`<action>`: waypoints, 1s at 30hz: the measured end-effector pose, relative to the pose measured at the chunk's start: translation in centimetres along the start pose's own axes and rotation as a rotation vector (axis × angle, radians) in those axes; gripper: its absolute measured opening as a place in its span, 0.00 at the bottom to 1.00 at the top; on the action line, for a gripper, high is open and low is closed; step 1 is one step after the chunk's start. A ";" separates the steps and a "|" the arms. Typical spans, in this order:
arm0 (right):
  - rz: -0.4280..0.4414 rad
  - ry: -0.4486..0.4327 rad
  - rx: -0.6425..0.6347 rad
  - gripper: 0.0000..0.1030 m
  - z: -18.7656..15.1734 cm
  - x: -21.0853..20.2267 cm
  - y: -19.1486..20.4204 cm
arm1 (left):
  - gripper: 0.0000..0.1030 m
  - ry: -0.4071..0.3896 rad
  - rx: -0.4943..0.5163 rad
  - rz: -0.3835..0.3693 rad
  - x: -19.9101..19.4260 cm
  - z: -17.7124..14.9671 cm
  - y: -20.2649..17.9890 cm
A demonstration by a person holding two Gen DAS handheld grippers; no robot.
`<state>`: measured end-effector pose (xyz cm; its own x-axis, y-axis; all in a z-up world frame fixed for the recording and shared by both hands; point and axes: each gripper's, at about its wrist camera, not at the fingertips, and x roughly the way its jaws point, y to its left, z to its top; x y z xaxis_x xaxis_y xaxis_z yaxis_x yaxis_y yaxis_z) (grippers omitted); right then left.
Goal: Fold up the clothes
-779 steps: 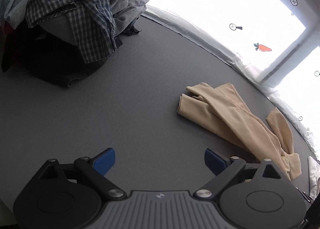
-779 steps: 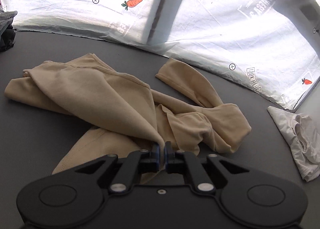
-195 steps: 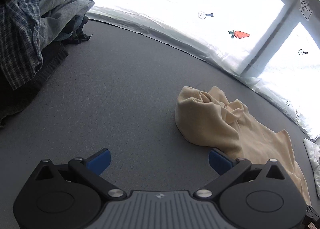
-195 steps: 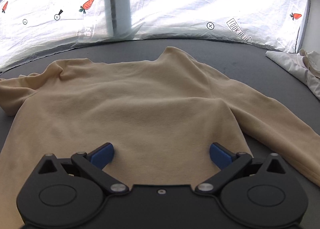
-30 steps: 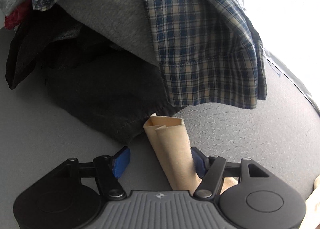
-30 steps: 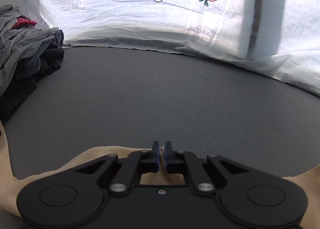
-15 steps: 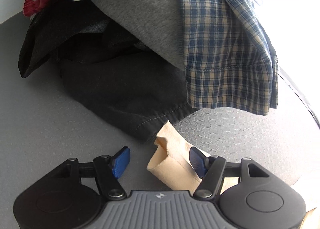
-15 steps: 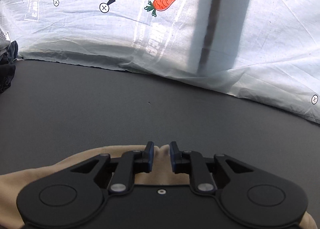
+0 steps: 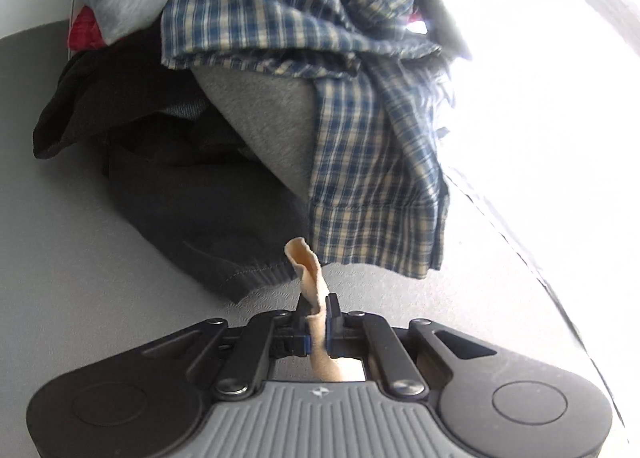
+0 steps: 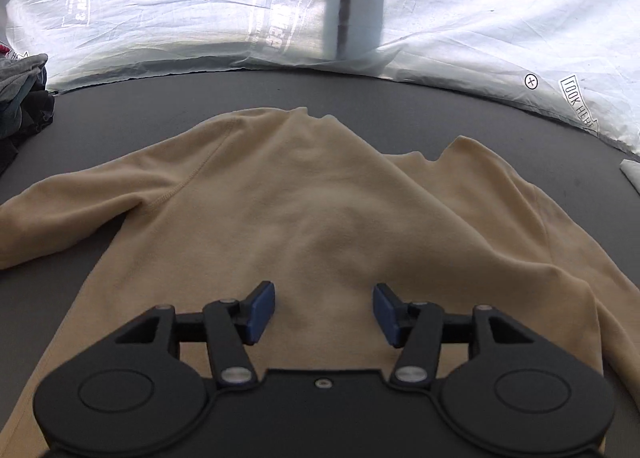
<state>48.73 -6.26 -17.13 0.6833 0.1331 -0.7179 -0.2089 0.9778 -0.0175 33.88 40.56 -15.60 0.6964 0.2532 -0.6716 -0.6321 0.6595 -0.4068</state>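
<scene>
The beige sweater (image 10: pixel 320 217) lies spread on the dark table (image 10: pixel 140 105), its right side already folded in over the body and its left sleeve stretched flat toward the heap of unfolded clothes (image 9: pixel 280 77). The left gripper (image 9: pixel 318 332) is clamped on that sleeve's cuff (image 9: pixel 308 278), which sticks up between its fingers just in front of the heap's plaid shirt (image 9: pixel 372 177). The right gripper (image 10: pixel 324 314) hovers low over the body with its jaws apart, holding nothing. The step in hand looks like the sleeve fold: the cuff probably needs carrying across the body and laying flat without snagging the heap.
</scene>
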 end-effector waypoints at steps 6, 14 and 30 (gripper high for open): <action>-0.020 -0.043 0.034 0.69 -2.0 -0.7 -0.9 | 0.07 -0.212 0.076 -0.109 -6.3 1.1 -3.2; -0.020 -0.065 0.047 0.81 -2.3 -0.3 -1.4 | 0.12 0.011 0.091 0.204 -2.1 -1.9 4.1; -0.049 -0.119 0.082 0.66 2.1 -2.3 -7.8 | 0.48 0.136 0.315 0.138 -1.4 -5.2 -1.4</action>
<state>50.25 -13.83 -13.92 0.7705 0.0989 -0.6297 -0.1190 0.9928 0.0103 31.97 35.63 -17.31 0.5468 0.2722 -0.7918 -0.5664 0.8167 -0.1104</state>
